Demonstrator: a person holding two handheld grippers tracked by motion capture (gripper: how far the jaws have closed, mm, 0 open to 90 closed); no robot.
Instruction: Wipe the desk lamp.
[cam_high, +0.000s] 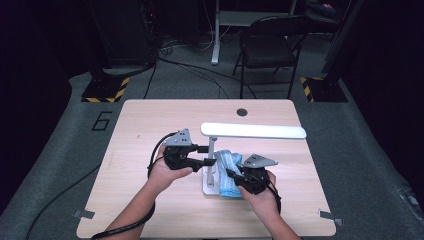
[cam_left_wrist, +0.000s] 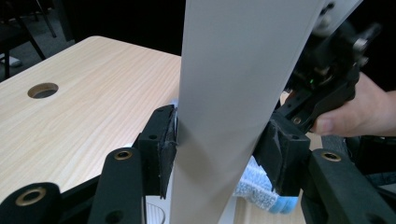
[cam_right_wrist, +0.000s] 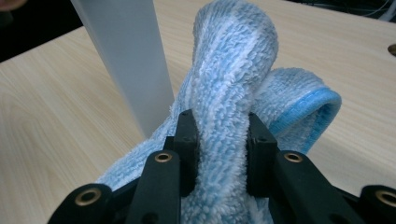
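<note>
Work in hand: I judge this to be wiping the desk lamp with the blue cloth.
Left gripper: I have it closed on the lamp's upright post, a pad pressed to each side, steadying it.
Right gripper: clamped tight on a bunched fold of the cloth, with nothing else between the pads.
Cloth position: on the desk just right of the lamp base, touching it, its held fold lifted.
Post from cloth: in the right gripper view the post stands just left of the fold and beyond it, close by.
Long axis: the post runs upright; the lamp head lies level across the desk.
Nearer hand: my right, since it carries the cloth; I expect to sweep along the post.
</note>
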